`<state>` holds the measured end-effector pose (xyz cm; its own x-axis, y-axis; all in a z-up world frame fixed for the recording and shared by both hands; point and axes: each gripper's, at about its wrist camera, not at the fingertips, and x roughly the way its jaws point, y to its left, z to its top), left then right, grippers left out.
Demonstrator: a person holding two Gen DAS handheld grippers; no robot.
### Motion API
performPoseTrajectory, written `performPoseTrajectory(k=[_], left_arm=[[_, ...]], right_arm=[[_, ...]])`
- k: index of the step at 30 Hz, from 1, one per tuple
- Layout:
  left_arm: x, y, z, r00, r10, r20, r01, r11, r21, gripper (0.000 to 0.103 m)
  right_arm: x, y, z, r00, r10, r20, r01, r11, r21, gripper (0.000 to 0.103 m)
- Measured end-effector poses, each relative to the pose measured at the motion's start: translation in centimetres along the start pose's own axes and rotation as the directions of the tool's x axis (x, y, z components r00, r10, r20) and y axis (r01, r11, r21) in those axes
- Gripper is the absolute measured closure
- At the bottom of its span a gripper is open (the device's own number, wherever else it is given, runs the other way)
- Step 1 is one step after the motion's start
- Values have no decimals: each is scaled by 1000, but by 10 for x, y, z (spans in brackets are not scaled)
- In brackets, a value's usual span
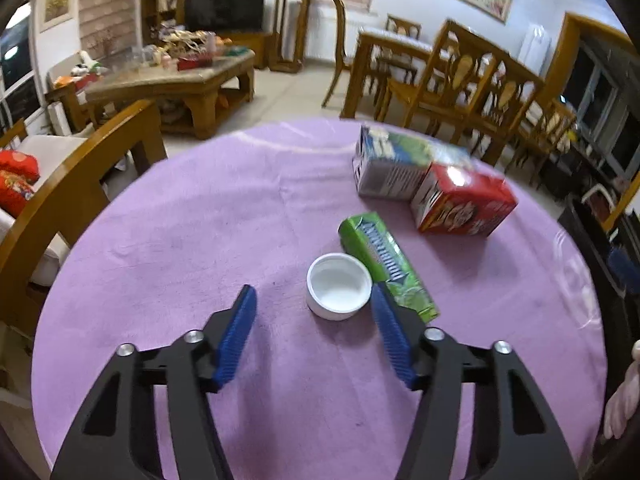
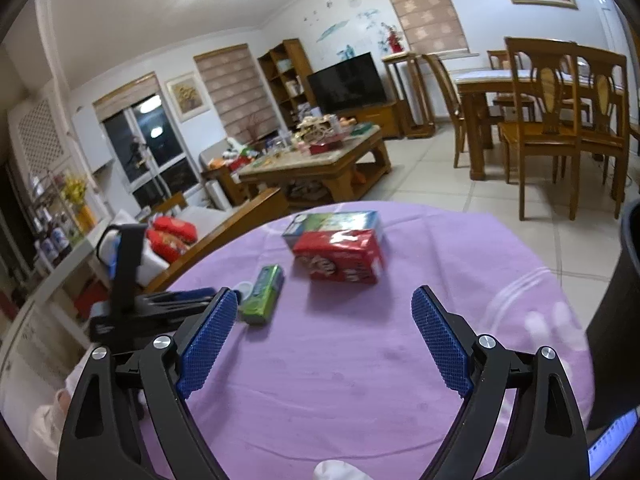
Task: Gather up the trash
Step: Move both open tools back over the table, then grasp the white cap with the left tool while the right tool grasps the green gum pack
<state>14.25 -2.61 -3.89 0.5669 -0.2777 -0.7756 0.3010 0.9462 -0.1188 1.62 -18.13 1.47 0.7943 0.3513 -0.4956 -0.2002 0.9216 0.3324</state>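
A purple tabletop (image 1: 200, 220) fills a living room. Both tongs, left (image 1: 314, 304) and right (image 2: 324, 304), gape apart, empty. An empty white cup (image 1: 339, 285) stands just ahead of the left tongs, beside a green box (image 1: 384, 260).

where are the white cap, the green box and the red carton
white cap (image 1: 339, 286): left wrist view, on its hollow inside
green box (image 1: 384, 260): left wrist view, on its printed top face
red carton (image 2: 340, 258): right wrist view, on its front face

A purple tablecloth (image 1: 200, 220), wooden coffee table (image 2: 320, 168), television (image 2: 346, 80) and dining chairs (image 2: 540, 128).
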Motion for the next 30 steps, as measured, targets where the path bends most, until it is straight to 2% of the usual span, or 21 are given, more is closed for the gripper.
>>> performPoseTrajectory(k=[7,8,11,14,17,20,24,30], left_arm=[[10,-6,4,1000,2,-5,-1,997,72,47],[12,-6,4,1000,5,-3,-4,997,79,49],[18,-7,9,999,44,10,-45,991,126,68],[17,-5,7,999,34,11,-35,990,134,68],[9,6,2,999,13,32,-16,996,87,68],[-6,28,-1,994,49,97,-52,998,29,68],[-15,49,-2,991,47,127,-41,998,-45,68],[-23,49,2,987,39,154,-32,998,-50,68]], right_arm=[[32,18,8,999,-7,-50,5,999,-42,15],[37,22,9,998,-10,-59,7,999,-48,15],[59,31,16,995,-29,-99,22,997,-70,17],[82,39,17,987,-43,-154,29,995,-94,19],[104,43,15,977,-48,-208,27,994,-104,25],[129,52,13,964,-60,-257,27,991,-130,29],[158,67,13,948,-99,-303,46,983,-176,37],[199,77,13,924,-162,-348,90,973,-215,46]])
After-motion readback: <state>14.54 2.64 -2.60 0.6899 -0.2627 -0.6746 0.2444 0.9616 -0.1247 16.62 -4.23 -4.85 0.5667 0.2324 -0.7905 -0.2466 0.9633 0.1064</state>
